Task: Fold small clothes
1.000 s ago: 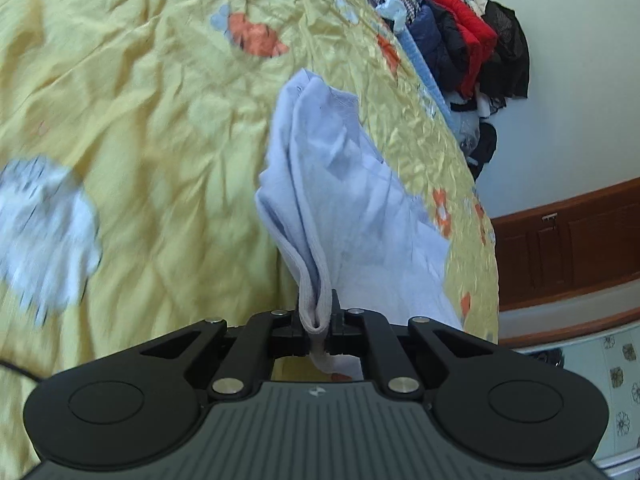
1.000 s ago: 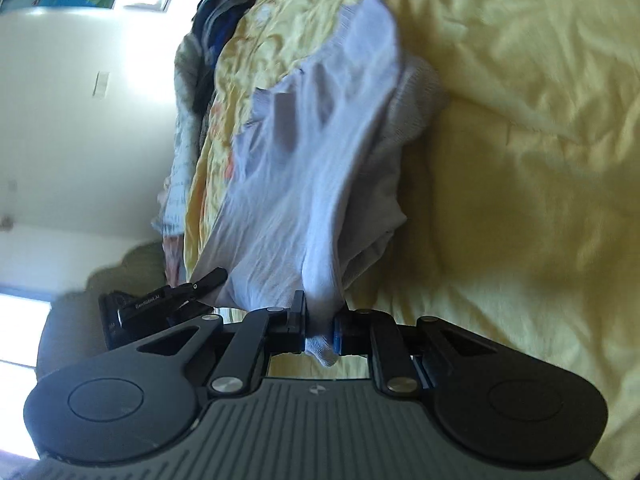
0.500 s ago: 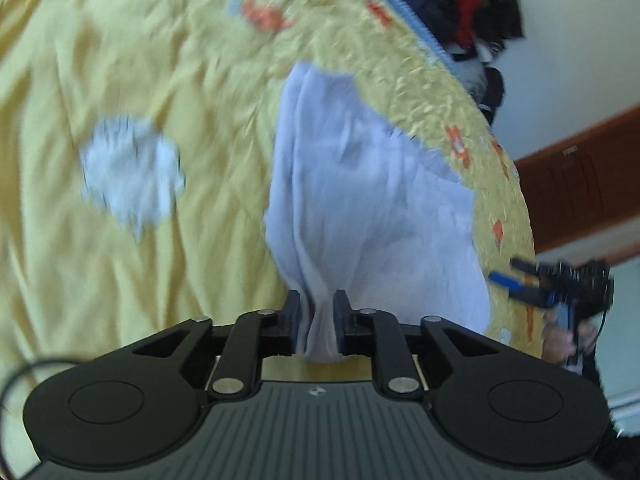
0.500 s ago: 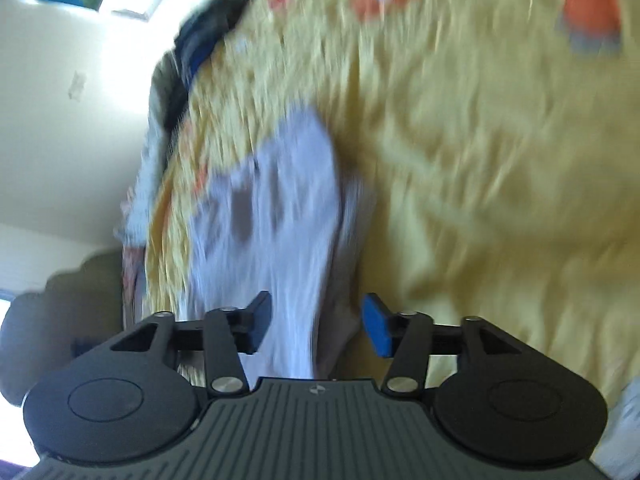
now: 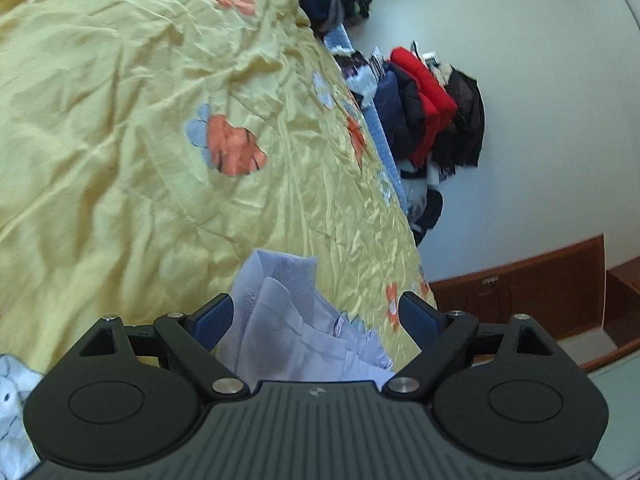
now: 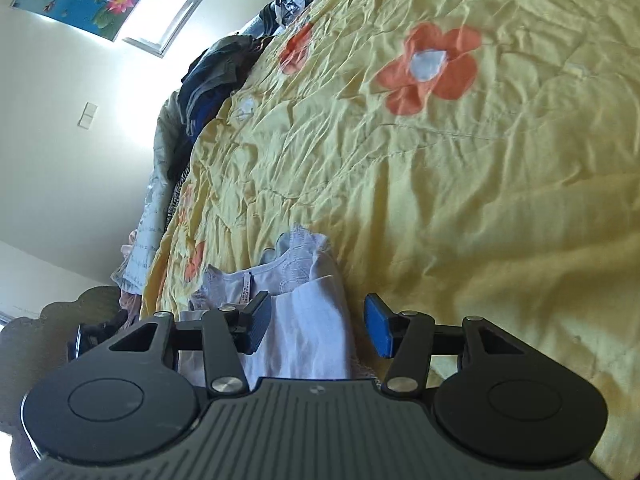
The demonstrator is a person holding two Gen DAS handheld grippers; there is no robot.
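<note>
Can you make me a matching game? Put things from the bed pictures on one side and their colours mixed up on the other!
Things:
1. bedspread
2. small garment
3. jacket in the clothes pile
4. gripper pad

Colours:
A. red
B. blue
C. yellow with orange flowers
D. pale lilac-white

Pairs: 1-C, 2-D, 3-A, 4-B

Two grippers are counted: the left gripper and the right gripper. One pale lilac garment is seen, lying near on one yellow bedspread. One heap of dark and red clothes is counted at the far right, and one white cloth near left.
</note>
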